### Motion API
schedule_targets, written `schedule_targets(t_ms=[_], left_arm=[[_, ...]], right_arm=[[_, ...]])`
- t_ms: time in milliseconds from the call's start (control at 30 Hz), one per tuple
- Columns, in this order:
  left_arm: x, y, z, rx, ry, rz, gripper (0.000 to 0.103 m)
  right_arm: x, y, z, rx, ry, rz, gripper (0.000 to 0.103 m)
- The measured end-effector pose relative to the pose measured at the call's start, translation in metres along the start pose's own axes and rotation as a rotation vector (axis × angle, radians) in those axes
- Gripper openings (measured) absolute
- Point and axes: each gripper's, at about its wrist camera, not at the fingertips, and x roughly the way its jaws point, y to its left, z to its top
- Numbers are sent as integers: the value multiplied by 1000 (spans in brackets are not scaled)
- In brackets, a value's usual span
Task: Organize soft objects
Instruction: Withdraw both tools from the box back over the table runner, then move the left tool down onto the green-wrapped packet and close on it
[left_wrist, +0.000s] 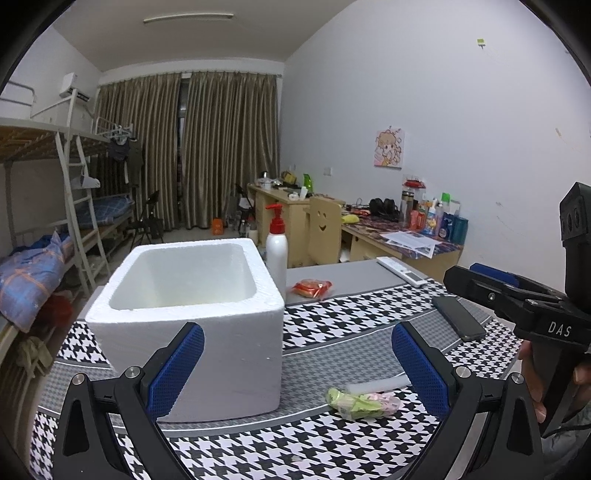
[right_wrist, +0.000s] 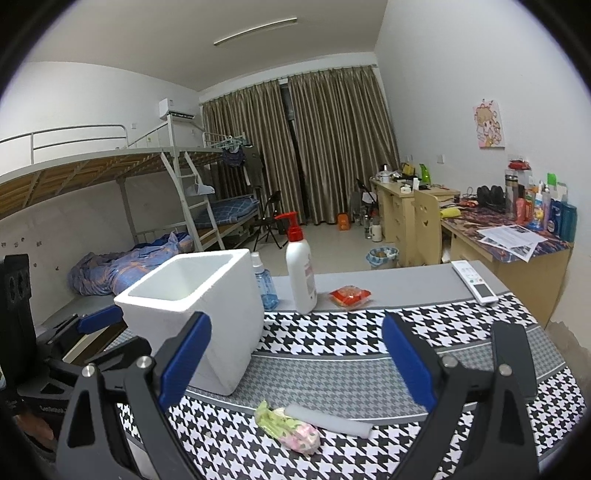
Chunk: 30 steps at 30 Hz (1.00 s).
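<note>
Soft things are still out on the table (right_wrist: 369, 369). A green and pink packet (right_wrist: 290, 428) lies low in the middle of the right view, touching a white foam stick (right_wrist: 328, 419). A red packet (right_wrist: 350, 296) lies farther back, near the middle of the frame, just beside a white pump bottle (right_wrist: 300, 273).

The white foam box (left_wrist: 184, 321) stands in the left half of both views. It looks empty inside, so my guess is that the tidying has only just begun and the first pick is the step in hand.

The left gripper (left_wrist: 297, 363) has its jaws wide apart and holds nothing. The right gripper (right_wrist: 295, 356) is the same, jaws apart and bare. Both hang over the table, and the green and pink packet shows low between each pair of blue pads.

Next, one gripper likely needs to go down over that packet, with one pad on each side, and squeeze gently, since it looks squishy. The foam stick touches it, so the pads should take only the packet. Then it can be lifted up and over the box wall and let go inside.
</note>
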Motion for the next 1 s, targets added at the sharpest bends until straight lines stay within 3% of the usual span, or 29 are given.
schedule_targets(t_ms=[1000], left_arm=[[27,-23,-20,13,89,-65,102]], right_arm=[[2,-22,-29,10,72,-69,96]])
